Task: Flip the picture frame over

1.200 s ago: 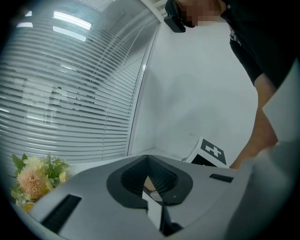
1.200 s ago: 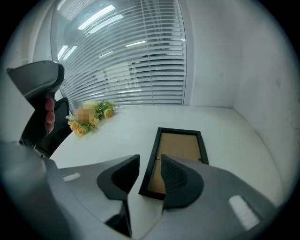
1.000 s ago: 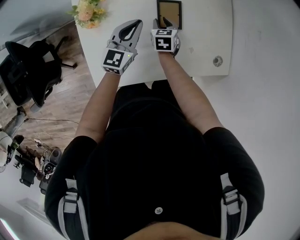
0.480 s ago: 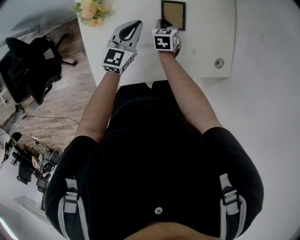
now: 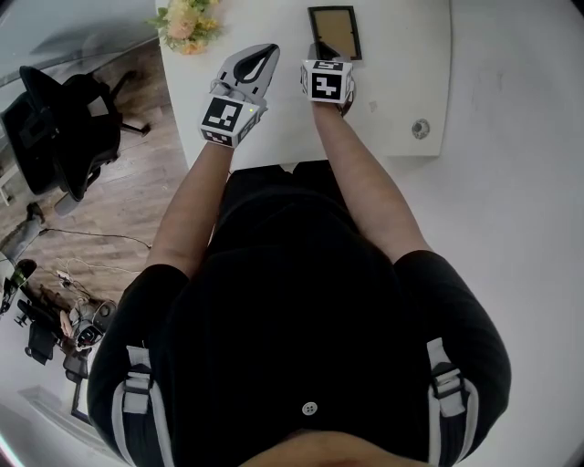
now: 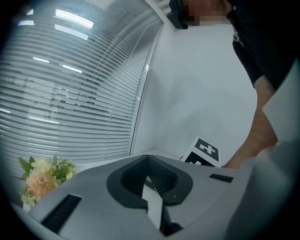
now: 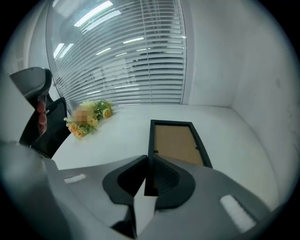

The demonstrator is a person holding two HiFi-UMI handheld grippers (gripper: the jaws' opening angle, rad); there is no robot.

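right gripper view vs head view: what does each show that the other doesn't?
Right gripper view only: window blinds, and the right gripper's jaws closing with the picture frame's near left edge between them. Head view only: the person's arms and torso, an office chair, the wooden floor, a round grommet in the white table. Both: the frame, brown board up, the flowers and the table.

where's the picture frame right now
Head view: the picture frame lies at the far end of the table, right of the flowers, its near left corner between the closing jaws of the right gripper.
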